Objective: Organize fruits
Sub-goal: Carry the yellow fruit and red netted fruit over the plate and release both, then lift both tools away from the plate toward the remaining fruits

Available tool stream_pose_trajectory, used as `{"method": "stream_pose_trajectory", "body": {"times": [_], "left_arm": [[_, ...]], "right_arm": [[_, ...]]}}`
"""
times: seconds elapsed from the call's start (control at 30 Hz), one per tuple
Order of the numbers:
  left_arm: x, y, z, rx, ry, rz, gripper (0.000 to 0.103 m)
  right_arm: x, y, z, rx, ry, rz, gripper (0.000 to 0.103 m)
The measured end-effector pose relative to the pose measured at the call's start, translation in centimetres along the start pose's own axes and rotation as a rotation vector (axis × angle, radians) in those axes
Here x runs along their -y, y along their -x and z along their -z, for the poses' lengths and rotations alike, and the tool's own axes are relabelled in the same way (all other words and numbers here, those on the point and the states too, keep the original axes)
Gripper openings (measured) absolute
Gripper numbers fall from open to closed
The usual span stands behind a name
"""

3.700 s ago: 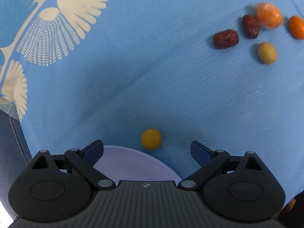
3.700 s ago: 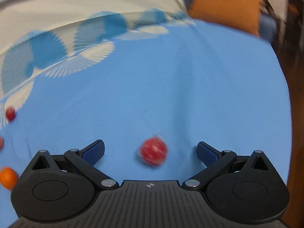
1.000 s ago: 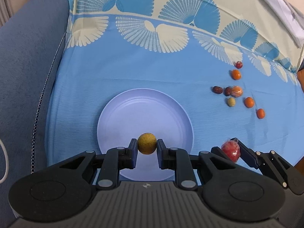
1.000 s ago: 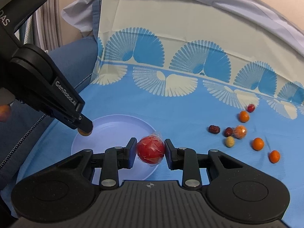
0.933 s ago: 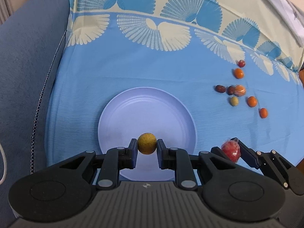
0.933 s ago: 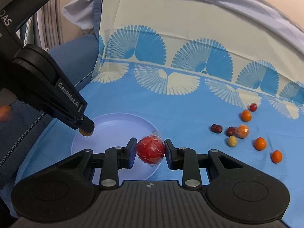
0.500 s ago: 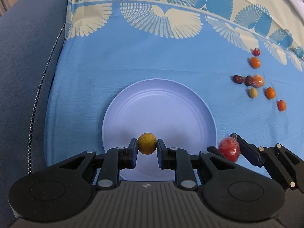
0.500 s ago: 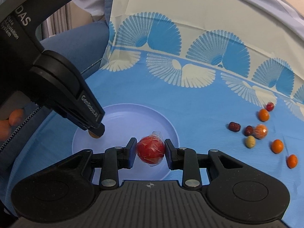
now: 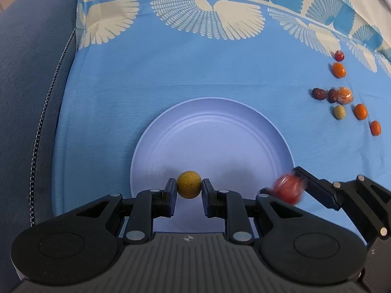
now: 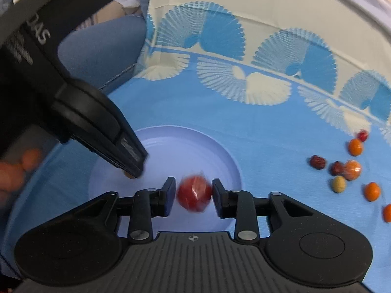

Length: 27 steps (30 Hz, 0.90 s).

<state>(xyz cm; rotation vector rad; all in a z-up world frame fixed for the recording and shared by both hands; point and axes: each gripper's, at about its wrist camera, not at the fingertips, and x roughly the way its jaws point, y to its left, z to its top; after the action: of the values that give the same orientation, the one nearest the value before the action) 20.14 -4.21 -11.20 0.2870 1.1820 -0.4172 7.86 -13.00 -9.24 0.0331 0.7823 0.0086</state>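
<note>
left gripper (image 9: 189, 188) pinches 1 yellow fruit (image 9: 189, 184) | right gripper (image 10: 194, 194) spread, 1 red fruit (image 10: 194, 193) | 1 plate (image 9: 212, 131)

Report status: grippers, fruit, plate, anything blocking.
Left gripper shut on yellow fruit over plate. Right gripper parting, red fruit blurred between pads, over plate. Loose fruit cluster on cloth at right. Nothing blocking.

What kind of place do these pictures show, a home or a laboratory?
Probably a home living room. A patterned blue tablecloth covers the surface, a blue upholstered sofa stands beside it, and a plate waits for small fruits.
</note>
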Motion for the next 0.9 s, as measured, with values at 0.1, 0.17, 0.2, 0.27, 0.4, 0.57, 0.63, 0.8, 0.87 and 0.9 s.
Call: {"method": "stream_pose_trajectory", "body": {"times": [0.1,0.17,0.2,0.27,0.4,0.57,0.63,0.8,0.87,0.9], "left_arm": [[-0.2,1.0,0.1,0.038,0.018,-0.058,0.097],[-0.4,2.5,0.5,0.09,0.017,-0.088,0.103],[-0.5,3.4,0.9,0.107,0.021,-0.096,0.103],[-0.8,5.2,2.3,0.147,0.044,-0.104,0.103],[-0.6,8.1,6.1,0.153,0.063,-0.128,0.103],[0.4,10.8,11.2,0.14,0.054,-0.121,0.103],[0.9,11.6,12.6,0.147,0.046,-0.128,0.103],[2.0,14.8,14.4,0.217,0.02,-0.13,0.103],[2.4,16.4,14.7,0.262,0.016,-0.122,0.103],[2.7,17.0,14.8,0.277,0.013,-0.116,0.103]], "right_arm": [[-0.3,0.5,-0.4,0.006,0.003,0.032,0.083],[-0.3,1.4,-0.4,0.007,0.005,0.018,0.094],[-0.4,2.1,-0.3,0.01,0.005,0.007,0.097],[-0.6,3.9,0.4,0.021,0.01,-0.001,0.1],[-1.2,7.5,2.8,0.005,0.001,-0.002,0.102],[-1.7,11.4,5.6,-0.037,-0.05,-0.003,0.102],[-2.1,12.7,5.9,-0.012,-0.043,0.017,0.102],[-3.0,16.1,5.6,0.088,-0.009,0.056,0.102],[-3.4,17.6,5.8,0.119,0.01,0.072,0.102],[-3.5,18.3,5.9,0.135,0.019,0.081,0.102]]}}
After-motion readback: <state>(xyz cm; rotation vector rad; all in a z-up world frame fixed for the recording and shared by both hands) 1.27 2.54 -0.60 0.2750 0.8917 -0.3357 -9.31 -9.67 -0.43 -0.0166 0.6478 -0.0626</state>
